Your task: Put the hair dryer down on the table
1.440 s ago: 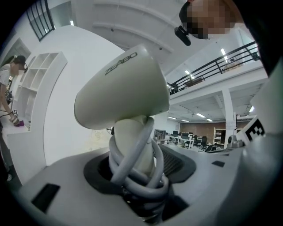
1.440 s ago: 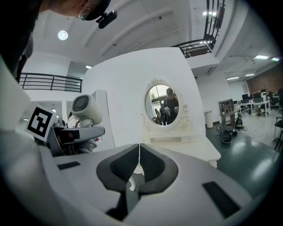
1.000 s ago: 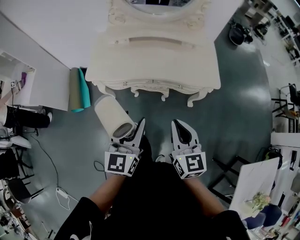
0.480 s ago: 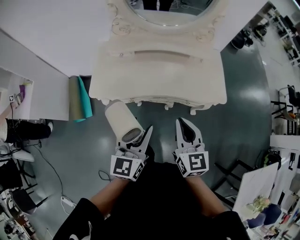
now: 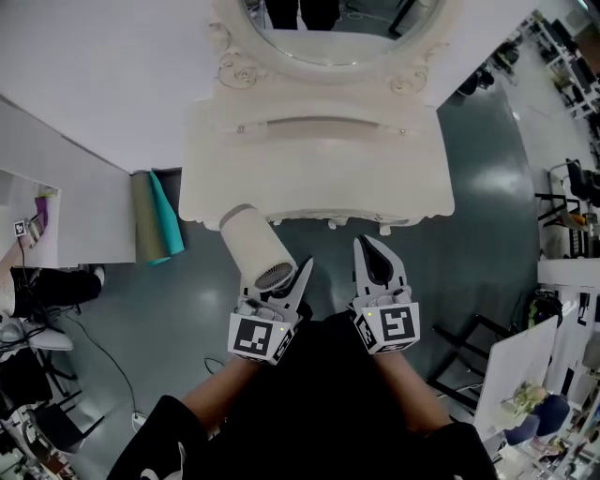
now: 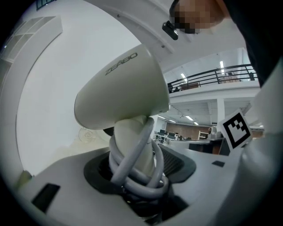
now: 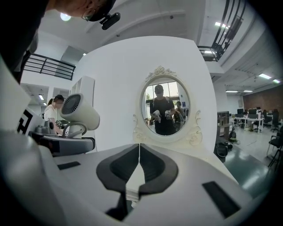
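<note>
The cream hair dryer points its barrel up and away, its nose over the front edge of the cream dressing table. My left gripper is shut on its handle. In the left gripper view the handle, wrapped in grey cord, sits between the jaws under the barrel. My right gripper hovers just before the table's front edge, shut and holding nothing; in the right gripper view its pads meet. There the dryer shows at the left.
An oval mirror in a carved frame stands at the table's back; it also faces me in the right gripper view, the mirror. Teal and grey rolls lean beside the table's left end. A dark folding frame stands at the right.
The table has come nearer. Both grippers and the dryer moved forward toward its front edge, and the dryer's nose now overlaps that edge.
</note>
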A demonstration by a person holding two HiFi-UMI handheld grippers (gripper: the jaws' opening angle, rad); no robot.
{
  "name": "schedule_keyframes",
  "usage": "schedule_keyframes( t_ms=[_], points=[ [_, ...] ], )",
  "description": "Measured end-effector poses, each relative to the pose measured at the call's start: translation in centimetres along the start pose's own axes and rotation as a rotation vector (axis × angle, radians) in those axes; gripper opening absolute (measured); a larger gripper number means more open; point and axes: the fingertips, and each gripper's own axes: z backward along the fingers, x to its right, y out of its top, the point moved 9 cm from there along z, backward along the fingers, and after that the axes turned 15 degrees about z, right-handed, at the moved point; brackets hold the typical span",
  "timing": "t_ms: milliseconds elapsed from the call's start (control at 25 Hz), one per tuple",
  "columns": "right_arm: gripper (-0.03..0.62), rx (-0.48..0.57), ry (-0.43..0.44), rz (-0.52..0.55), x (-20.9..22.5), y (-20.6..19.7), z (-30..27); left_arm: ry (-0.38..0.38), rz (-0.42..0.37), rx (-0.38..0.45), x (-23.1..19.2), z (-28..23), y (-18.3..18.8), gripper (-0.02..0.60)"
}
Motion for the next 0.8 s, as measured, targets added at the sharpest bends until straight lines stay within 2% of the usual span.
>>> schedule_keyframes(
  t_ms=[200,360,480,800],
  points=[
    [0.018,-0.013,-0.021,0.008,-0.4,0.7,-0.5,-0.043,-0.003,-0.031,-0.8,-0.5,0.1,0.255],
    [0.018,0.014,0.017,0.108,-0.7,1.6,-1.0,-0.046,0.006,-0.023,-1.3,-0.8,-0.3,0.255],
    [0.019,0.021,0.022,0.130,-0.3,1.7,-1.4,-0.054,0.015,-0.017,-1.5,-1.1,-0.1,0.255],
    [0.018,0.034,0.040,0.110,-0.4,1.1,-1.7,0.021,0.002,0.024,-1.9,0.7,-1.0,0.255]
  ],
)
